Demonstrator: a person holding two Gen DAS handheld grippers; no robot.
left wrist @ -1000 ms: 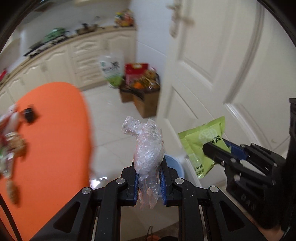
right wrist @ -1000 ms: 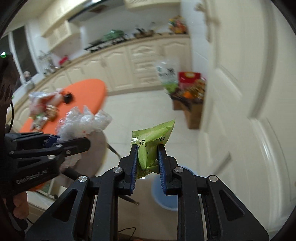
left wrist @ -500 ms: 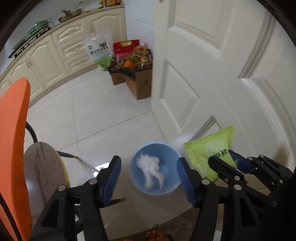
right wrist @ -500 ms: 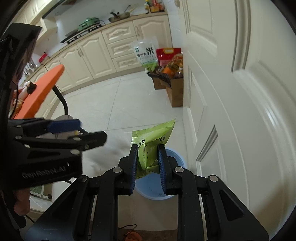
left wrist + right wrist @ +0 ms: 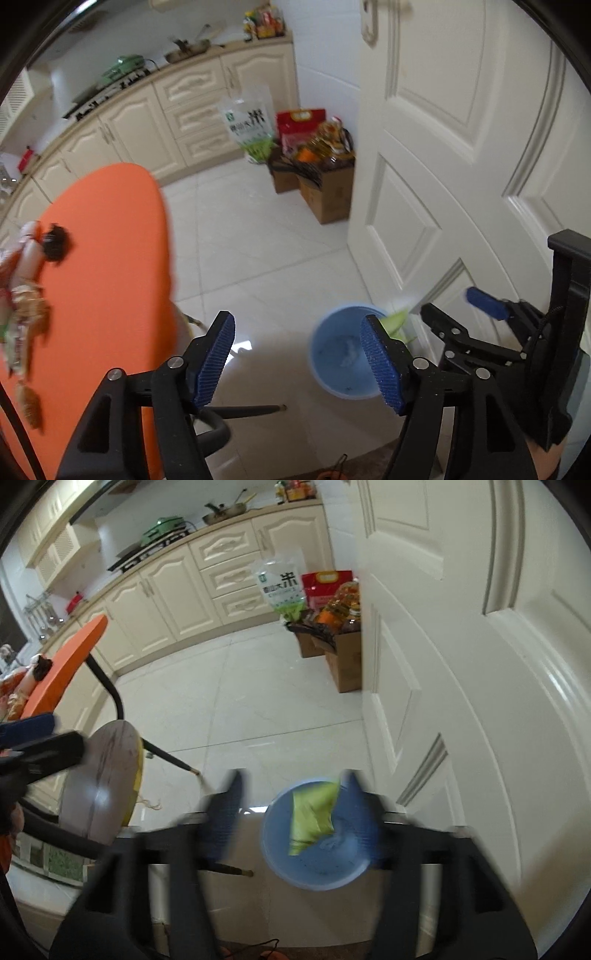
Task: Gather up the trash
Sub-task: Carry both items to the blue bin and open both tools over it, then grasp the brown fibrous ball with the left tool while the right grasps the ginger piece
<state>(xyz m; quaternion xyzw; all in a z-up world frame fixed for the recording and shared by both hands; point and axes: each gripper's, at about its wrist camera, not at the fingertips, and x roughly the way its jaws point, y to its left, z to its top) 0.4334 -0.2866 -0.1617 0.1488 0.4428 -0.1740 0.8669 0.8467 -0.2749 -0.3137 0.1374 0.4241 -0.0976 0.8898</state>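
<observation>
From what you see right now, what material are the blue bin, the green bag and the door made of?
The blue bin looks like smooth moulded plastic with an even matte colour. The green bag seems to be thin plastic film, because it creases. The door has a glossy white painted finish with sharp highlights; probably wood or board, but this stays uncertain.

Left gripper [image 5: 297,360]: black plastic frame, triangular cutouts in arms, silver screw heads at finger joints, blue ribbed pads [image 5: 214,363] on fingers. Right gripper [image 5: 291,812]: same black frame, same blue pads, motion-blurred in own view. From left camera, right unit shows tall black housing and linkage screws.
</observation>
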